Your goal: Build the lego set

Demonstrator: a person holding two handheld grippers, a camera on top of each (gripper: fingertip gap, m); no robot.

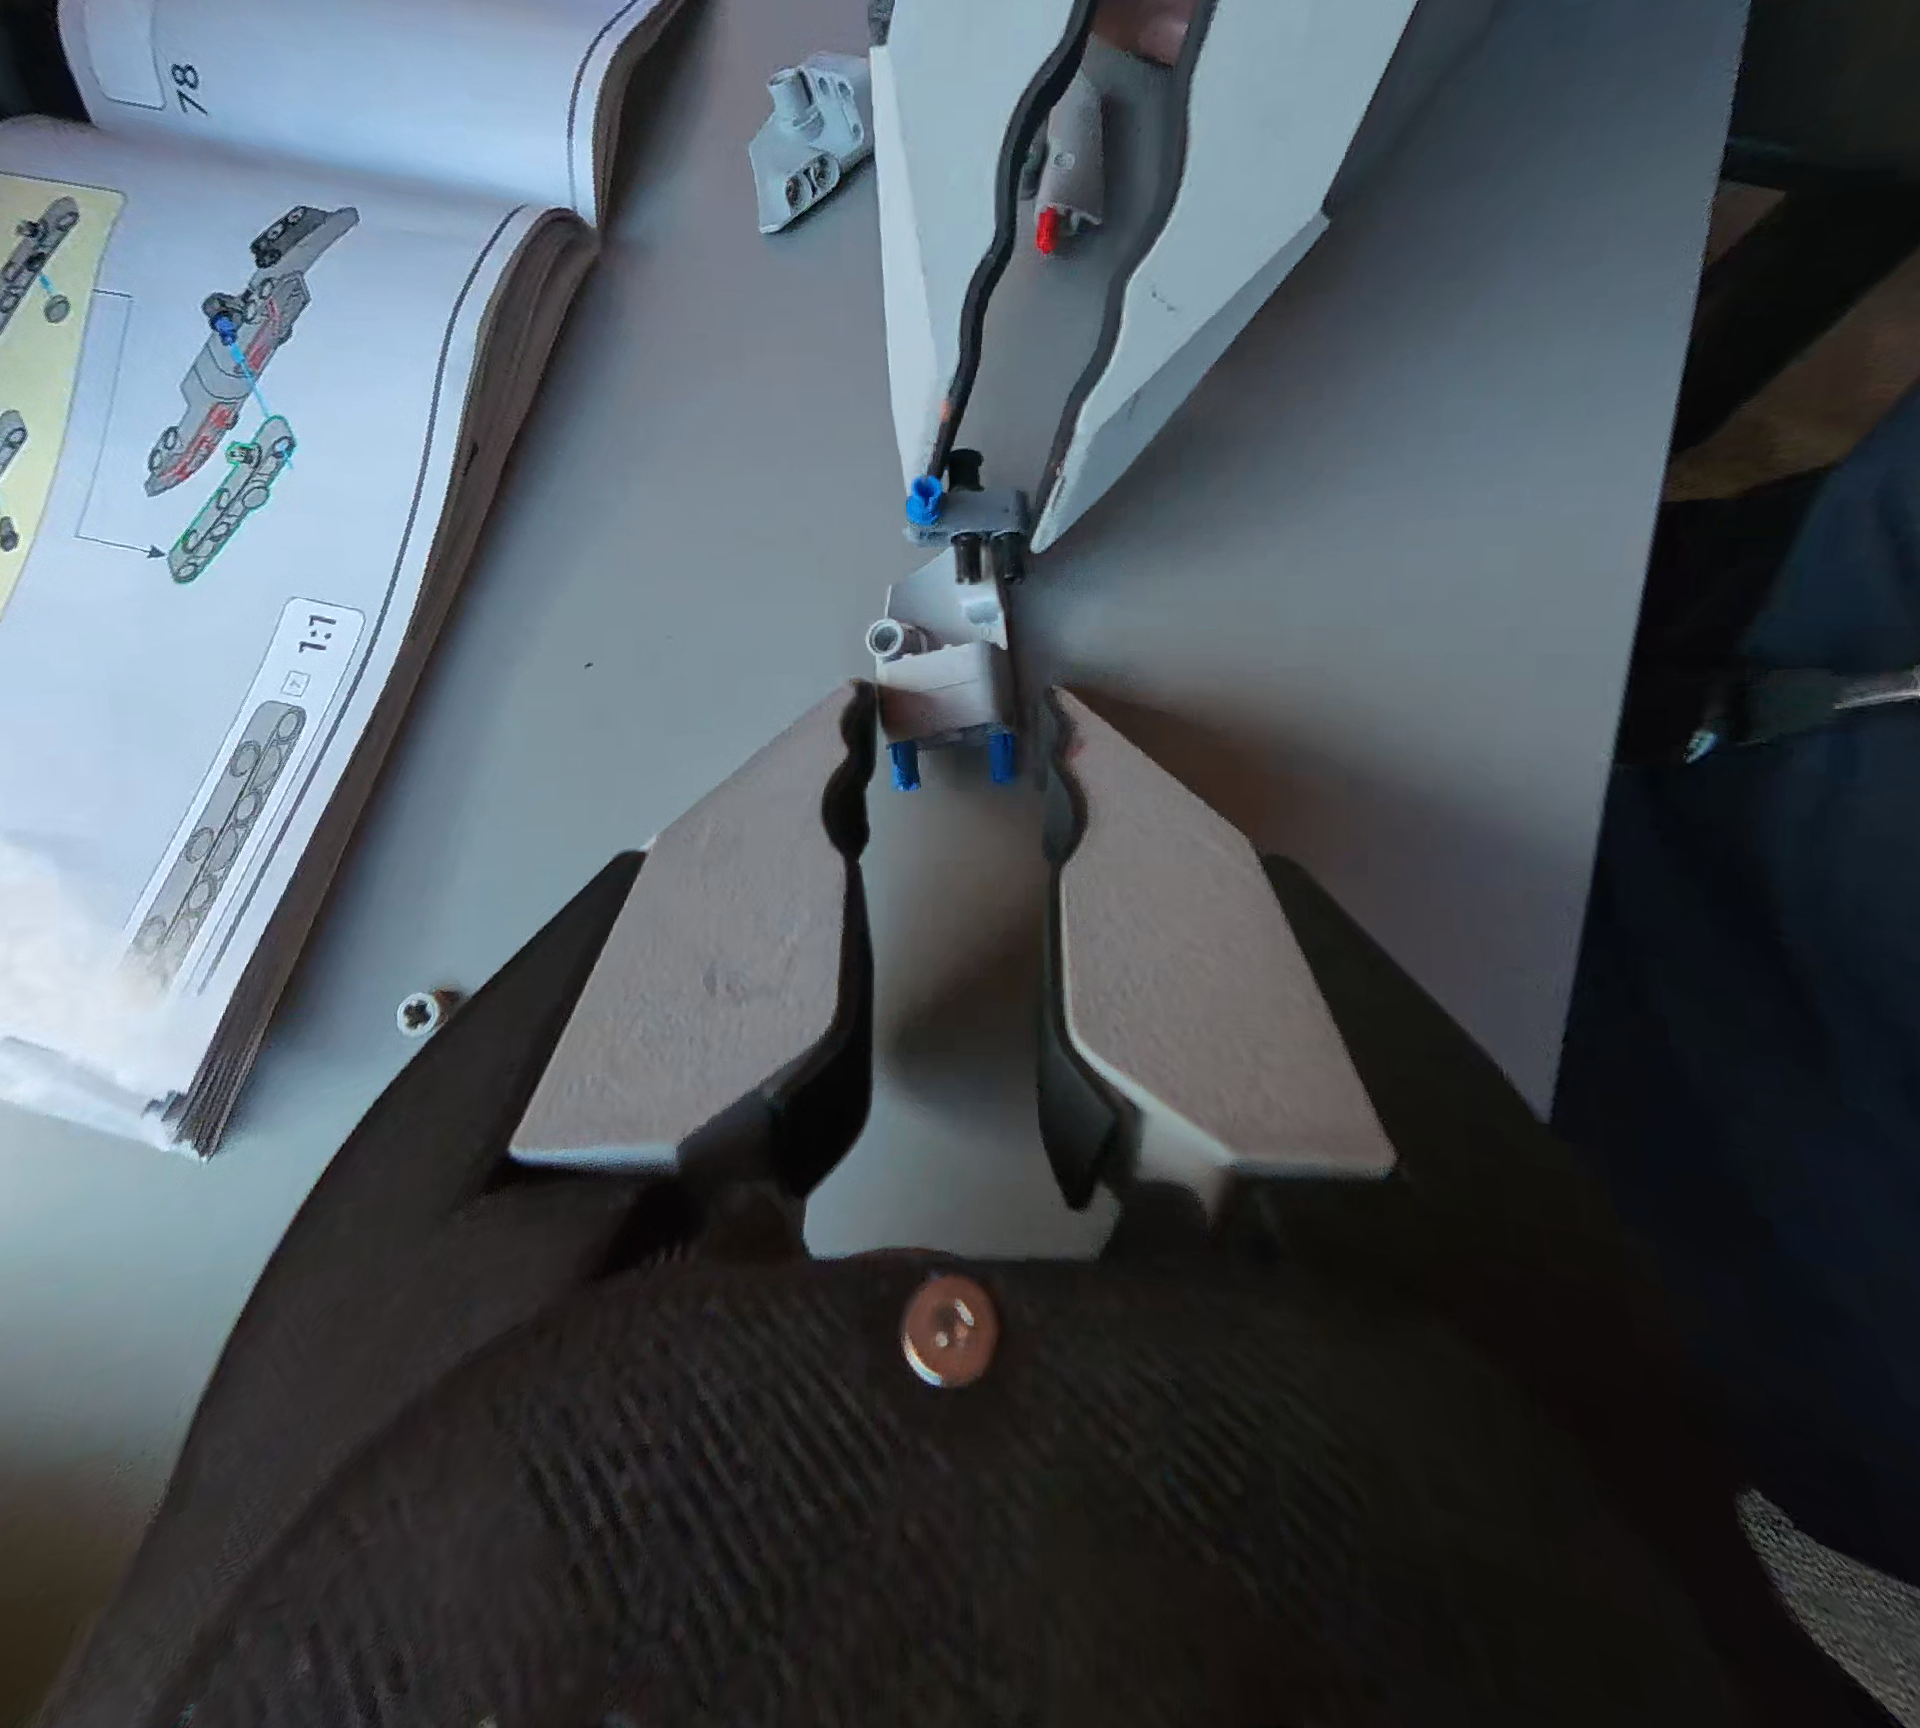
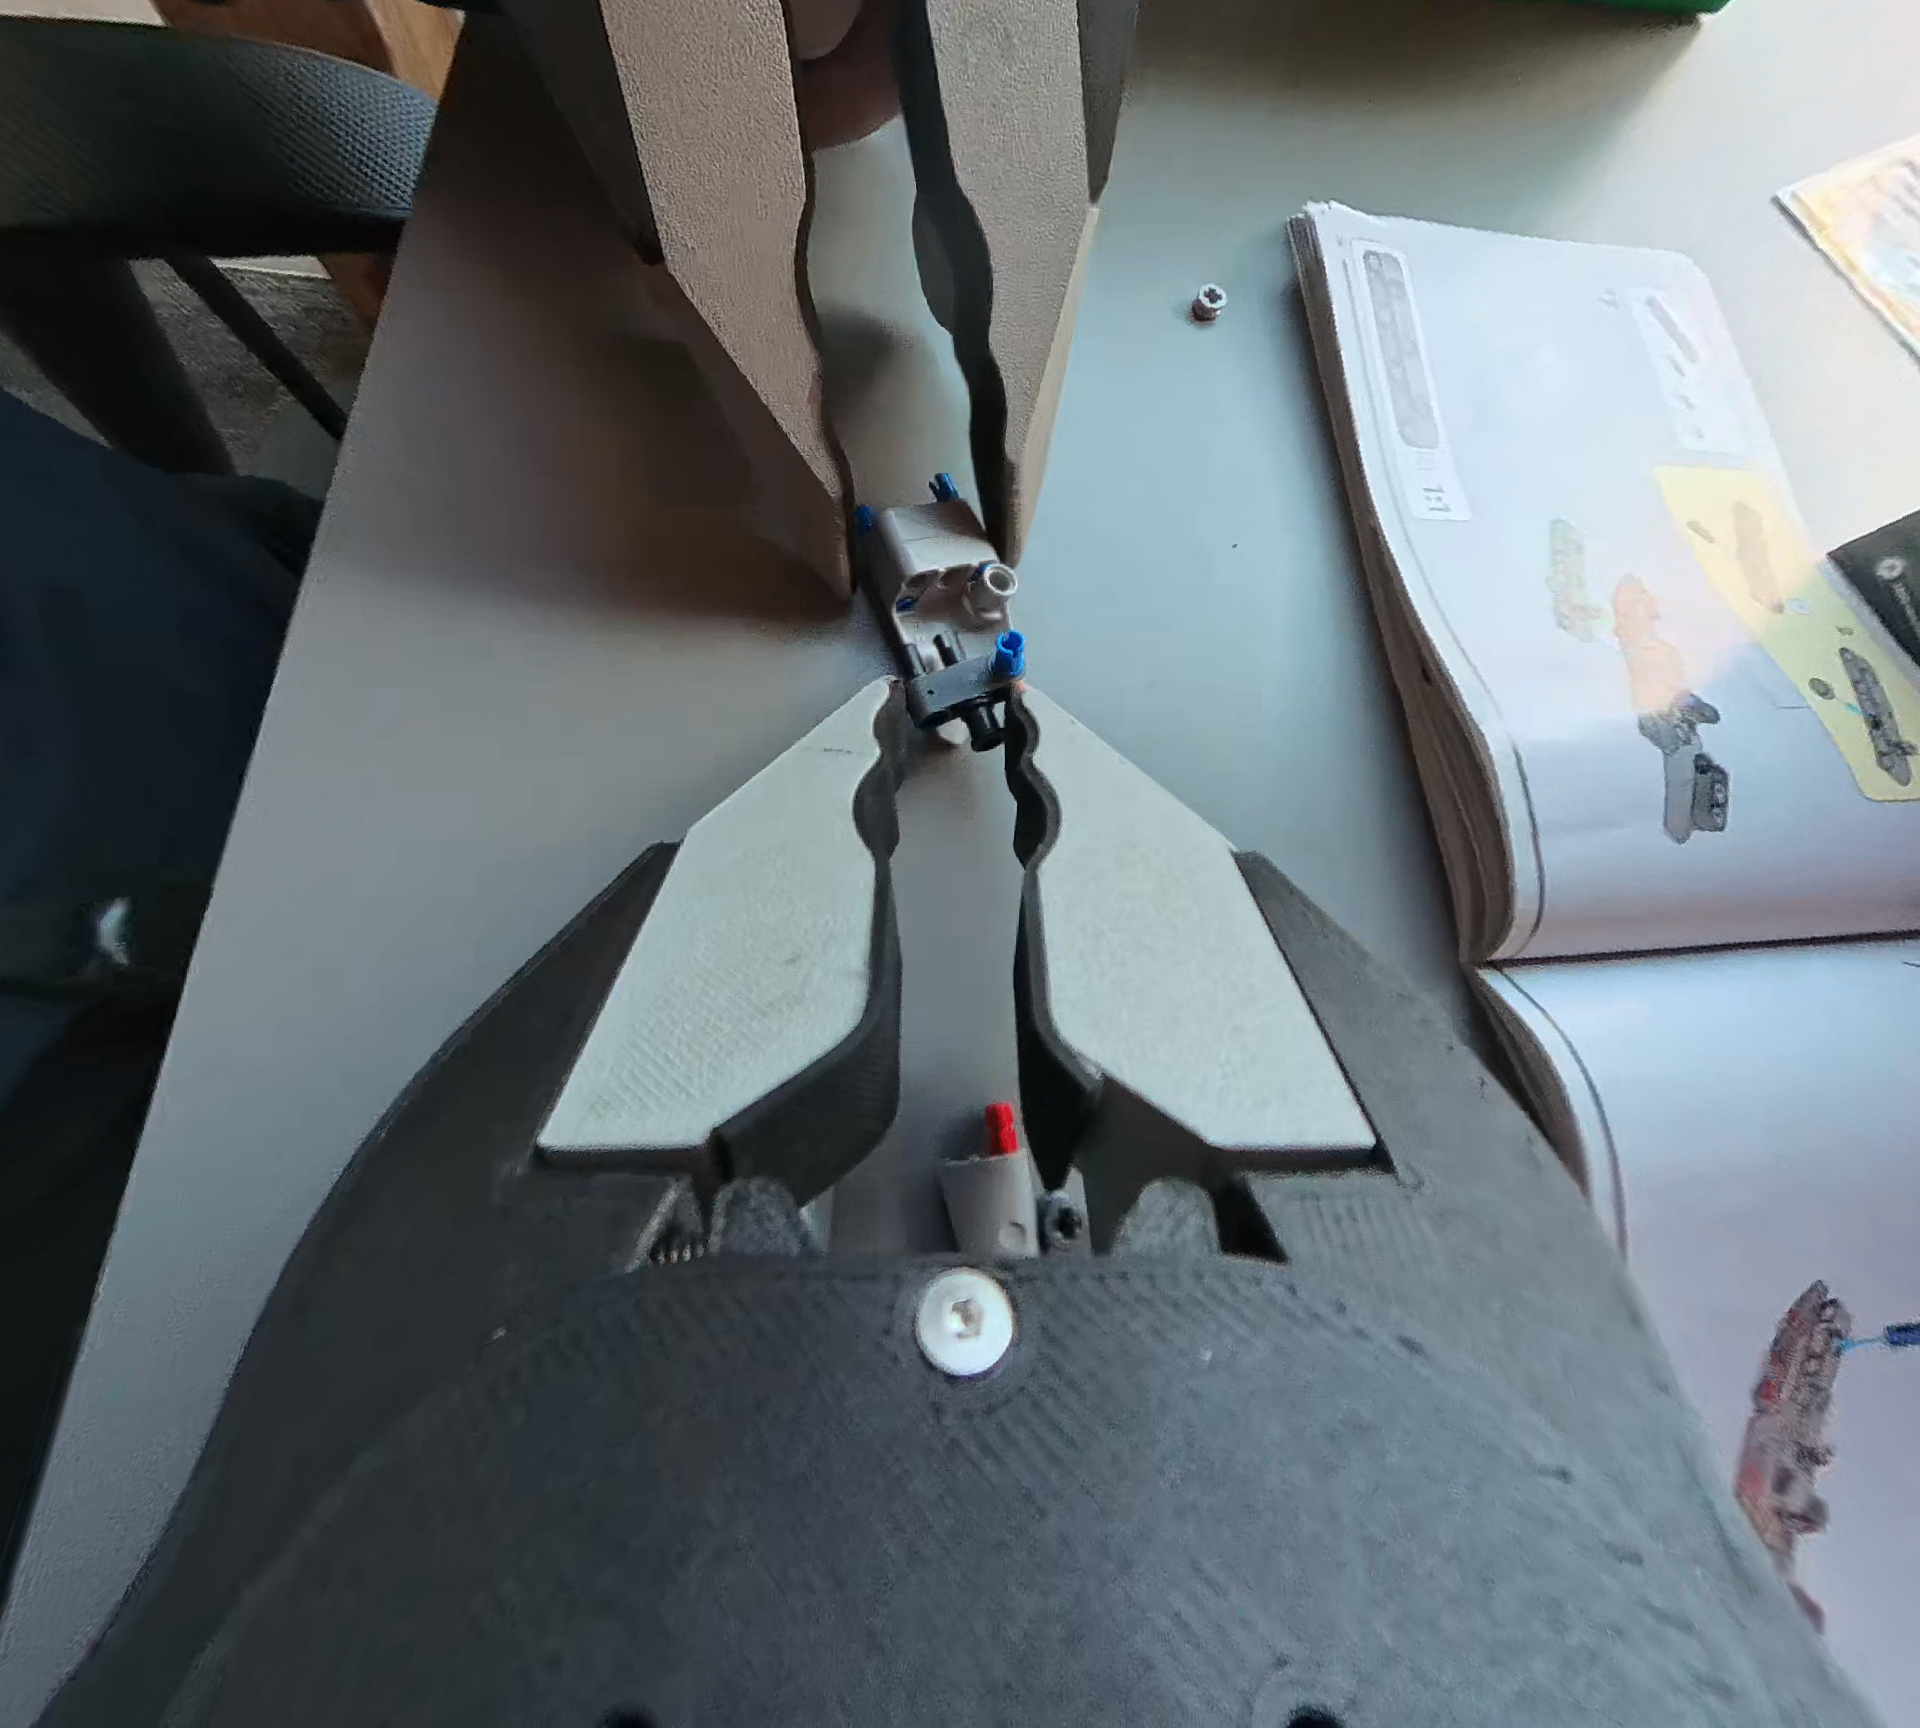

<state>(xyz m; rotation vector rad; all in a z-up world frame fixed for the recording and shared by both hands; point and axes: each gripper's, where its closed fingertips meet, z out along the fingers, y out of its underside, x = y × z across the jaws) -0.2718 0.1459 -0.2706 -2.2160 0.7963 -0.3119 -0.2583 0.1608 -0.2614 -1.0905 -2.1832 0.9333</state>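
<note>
In the left wrist view an open instruction booklet lies at the left of the grey desk, a loose pale grey piece just beside it. At centre the left tongs clamp a light grey assembly with blue pins — tip to tip with the right tongs, closed on a small grey connector carrying black pins.

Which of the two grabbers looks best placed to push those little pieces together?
Probably the right gripper: its small grey connector has black pins facing the white piece, which the left gripper holds steady.
</note>
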